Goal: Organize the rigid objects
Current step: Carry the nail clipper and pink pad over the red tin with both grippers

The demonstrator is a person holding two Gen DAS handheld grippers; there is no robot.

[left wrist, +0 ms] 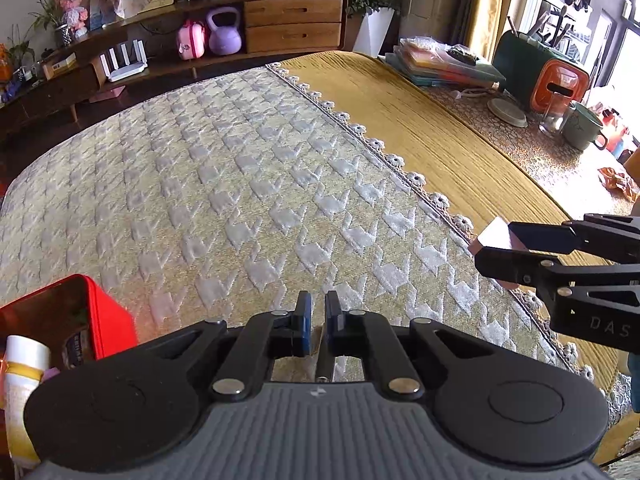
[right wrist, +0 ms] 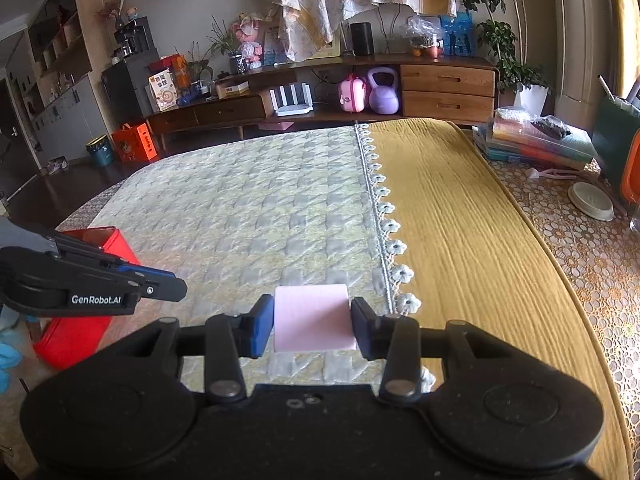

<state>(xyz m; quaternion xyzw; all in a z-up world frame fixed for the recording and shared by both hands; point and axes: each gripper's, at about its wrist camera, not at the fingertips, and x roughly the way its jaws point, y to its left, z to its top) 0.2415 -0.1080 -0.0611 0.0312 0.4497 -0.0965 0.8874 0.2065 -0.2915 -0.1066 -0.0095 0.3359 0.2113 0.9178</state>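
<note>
Right gripper (right wrist: 312,322): clamped on a pink block (right wrist: 314,318), one pad on each side of it, carried clear above the cloth.
Left gripper (left wrist: 318,322): jaws closed with nothing between them, hanging over the near left of the table.
Red box (left wrist: 108,316): at the near left edge, open at the top, with a white bottle (left wrist: 22,384) and other items inside or just beside it; which, I cannot tell.
Cloth (left wrist: 240,168): the patterned cover shows no other loose pieces in either view.
Done: some items seem already gathered at the box, judging by how they lie.
Left: the block is well to the right of the box; it probably goes there next.
</note>
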